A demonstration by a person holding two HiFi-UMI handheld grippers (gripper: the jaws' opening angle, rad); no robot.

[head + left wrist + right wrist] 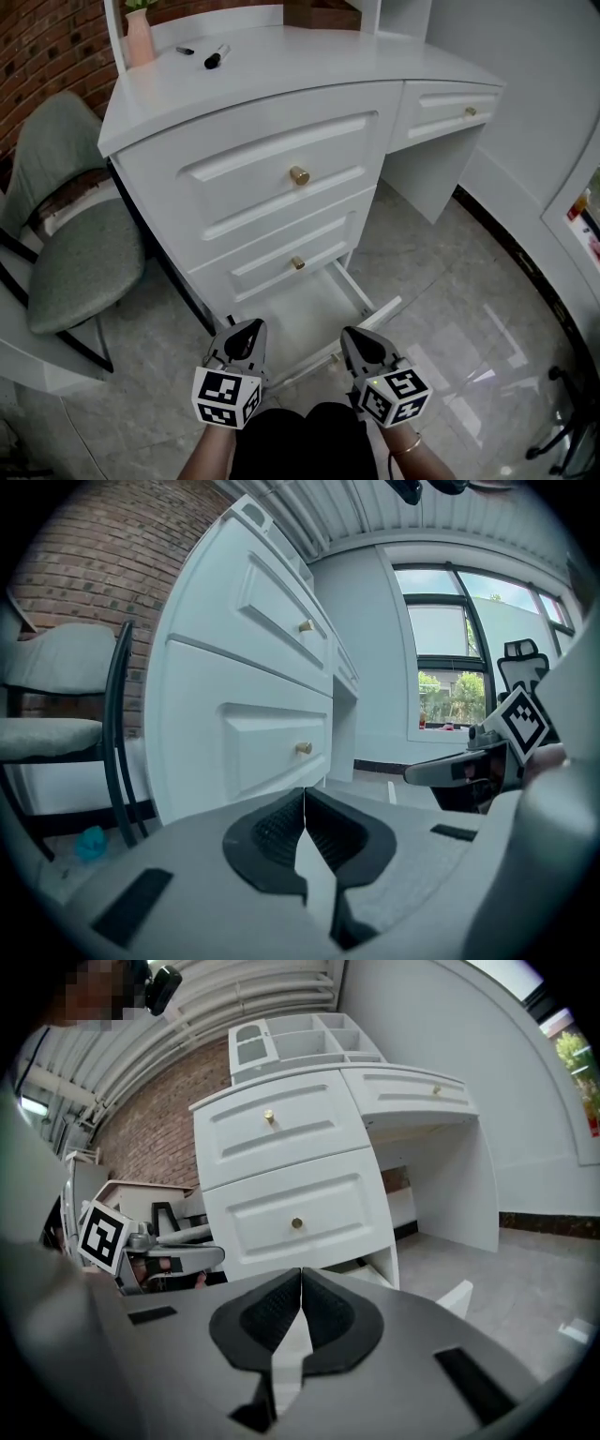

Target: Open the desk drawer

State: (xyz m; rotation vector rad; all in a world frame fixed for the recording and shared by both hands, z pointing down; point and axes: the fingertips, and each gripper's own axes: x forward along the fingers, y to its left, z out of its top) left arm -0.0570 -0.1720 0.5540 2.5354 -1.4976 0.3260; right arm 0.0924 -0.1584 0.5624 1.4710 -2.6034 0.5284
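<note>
— Since the head view looks steeply down, where does the drawer sit in it?
— The bottom drawer (314, 317) of the white desk (281, 84) stands pulled out toward the near side. The middle drawer (272, 246) and the one above it sit flush and shut.
— And the grippers?
— The left gripper (246, 339) and right gripper (366, 345) hover side by side just near of the open drawer's front, touching nothing. I'd judge the opening is done, which would explain why neither reaches for a knob.
— What does the left gripper view give?
— Its jaws are pressed together with nothing between them. They aim roughly at the middle drawer's brass knob (304, 748). The chair (56, 733) stands at the left and the right gripper shows at the right.
— The right gripper view?
— Jaws closed there too, and empty. The open drawer's side peeks out beneath the middle drawer, just right of the jaws. Held apart from the fronts like this, both grippers are clear of the drawer's travel, I think.
</note>
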